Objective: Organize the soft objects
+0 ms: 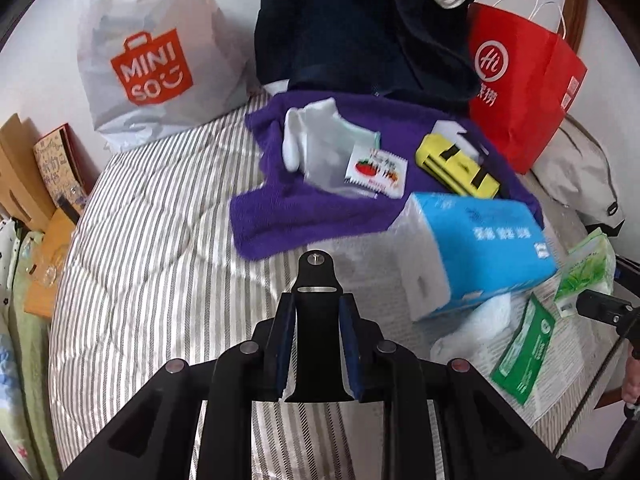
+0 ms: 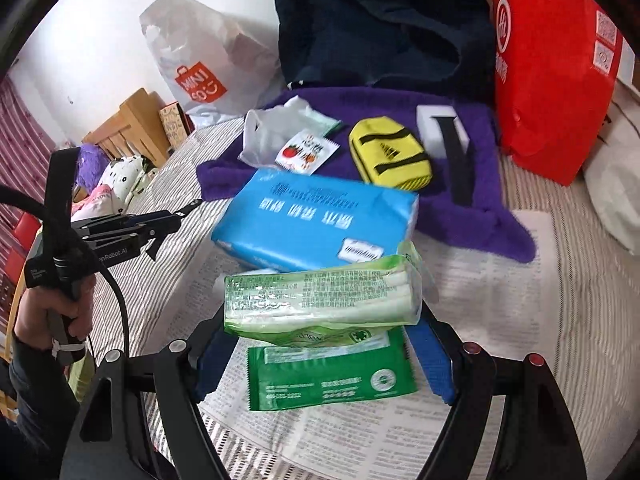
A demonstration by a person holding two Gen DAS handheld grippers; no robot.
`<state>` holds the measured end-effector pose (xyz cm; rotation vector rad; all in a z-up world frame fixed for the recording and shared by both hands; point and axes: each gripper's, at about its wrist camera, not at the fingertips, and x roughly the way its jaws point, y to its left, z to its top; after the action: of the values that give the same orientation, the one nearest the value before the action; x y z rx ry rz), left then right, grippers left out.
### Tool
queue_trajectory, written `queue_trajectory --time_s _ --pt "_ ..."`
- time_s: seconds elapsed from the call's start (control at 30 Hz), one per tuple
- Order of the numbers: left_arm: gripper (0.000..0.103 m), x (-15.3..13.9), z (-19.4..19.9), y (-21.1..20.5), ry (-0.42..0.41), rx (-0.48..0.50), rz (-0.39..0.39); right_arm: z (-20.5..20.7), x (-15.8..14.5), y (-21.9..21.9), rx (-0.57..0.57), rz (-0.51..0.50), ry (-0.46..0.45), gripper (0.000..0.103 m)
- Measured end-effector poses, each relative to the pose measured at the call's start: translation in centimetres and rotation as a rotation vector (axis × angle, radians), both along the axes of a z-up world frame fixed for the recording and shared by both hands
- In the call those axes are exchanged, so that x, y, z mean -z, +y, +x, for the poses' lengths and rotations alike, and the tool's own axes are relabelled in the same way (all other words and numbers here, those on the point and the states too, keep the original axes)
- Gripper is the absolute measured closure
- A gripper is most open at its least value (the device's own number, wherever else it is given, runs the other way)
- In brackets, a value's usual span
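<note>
Tissue packs number three: one light-green pack (image 2: pixel 320 300) is clamped between the right gripper (image 2: pixel 324 356) jaws, held above a dark-green flat packet (image 2: pixel 332 376) on a newspaper (image 2: pixel 360 432); one blue pack (image 2: pixel 316 220) lies just beyond those jaws on the striped bed (image 1: pixel 160 240); its print is too blurred to read; one purple towel (image 1: pixel 272 216) beyond carries one yellow pouch (image 1: pixel 456 164), one tomato-printed sachet (image 1: pixel 376 170) and one white plastic bag (image 1: pixel 316 148); two shopping bags stand behind, white reading "MINISO" (image 1: pixel 152 68), red marked "Hi" (image 1: pixel 524 80); left gripper (image 1: pixel 316 316) jaws narrow, holding nothing.
</note>
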<state>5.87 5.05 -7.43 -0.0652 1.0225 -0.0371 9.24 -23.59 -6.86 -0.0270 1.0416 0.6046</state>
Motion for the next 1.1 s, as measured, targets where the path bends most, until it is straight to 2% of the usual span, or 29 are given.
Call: queue_trajectory --time_s 0.27,0.57,0.87,1.1 --pt "0.081 -1.8 1.5 -0.4 -0.036 0.007 -0.022 2.0 -1.0 -1.4 0.022 0.004 -0.015 0.023" --pt "0.081 -3.5 4.3 -1.2 -0.064 0.026 -0.012 4.9 -1.5 -2.1 0.050 0.005 -0.031 0.023" --pt "0.081 -3.8 7.2 -1.8 -0.067 0.049 -0.016 8.6 -2.0 -2.0 0.073 0.011 -0.040 0.023" --pt "0.081 -3.6 10.1 -2.4 -0.062 0.075 -0.014 11.7 -1.0 -1.4 0.082 0.012 -0.020 0.023"
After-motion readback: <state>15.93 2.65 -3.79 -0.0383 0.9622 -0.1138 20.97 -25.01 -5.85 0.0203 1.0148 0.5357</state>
